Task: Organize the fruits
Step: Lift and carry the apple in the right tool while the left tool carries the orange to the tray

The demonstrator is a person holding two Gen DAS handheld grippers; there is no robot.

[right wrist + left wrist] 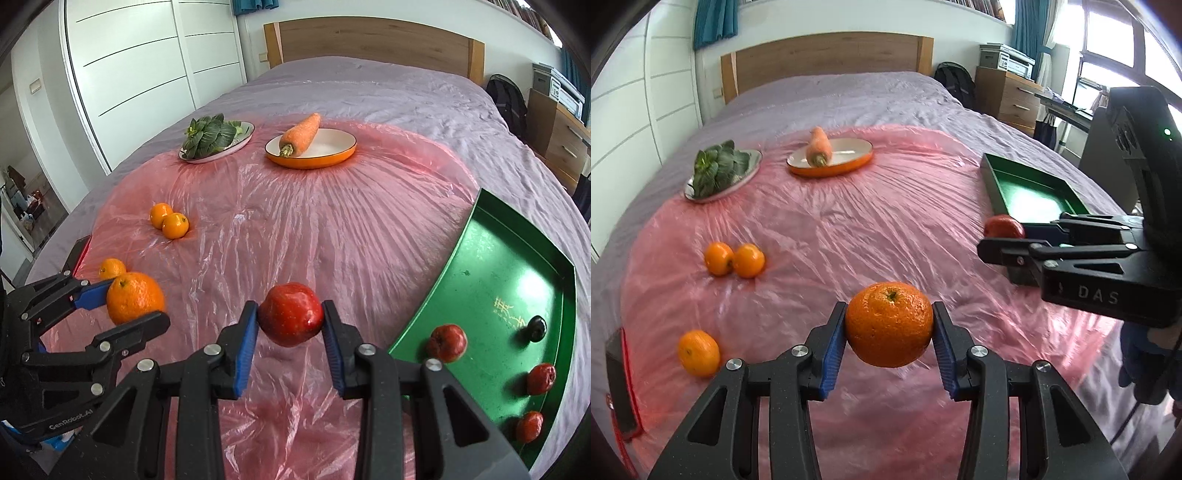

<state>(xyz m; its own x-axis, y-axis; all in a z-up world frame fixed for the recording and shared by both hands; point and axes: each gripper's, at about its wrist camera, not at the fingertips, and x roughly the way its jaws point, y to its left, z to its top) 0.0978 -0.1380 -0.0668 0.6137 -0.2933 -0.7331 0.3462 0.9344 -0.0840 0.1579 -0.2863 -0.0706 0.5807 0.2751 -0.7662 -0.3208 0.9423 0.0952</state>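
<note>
Left gripper [888, 325] clamps an orange [888, 324] above the pink sheet [886, 221]; right gripper [290, 315] pinches a red apple [290, 314] just beside the green tray [491, 266]; both fruits look mid-carry; next, I'd judge, the apple needs lowering among the tray's red fruits [446, 342].

The black left gripper [888, 325] with blue pads pointed steeply downward, clamped on a round orange [888, 324]; the matching right gripper [290, 316] (angled alike) pinched a red apple [290, 314].

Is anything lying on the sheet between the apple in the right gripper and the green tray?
No. In the right wrist view only bare pink plastic sheet separates the held apple from the green tray rim.
</note>
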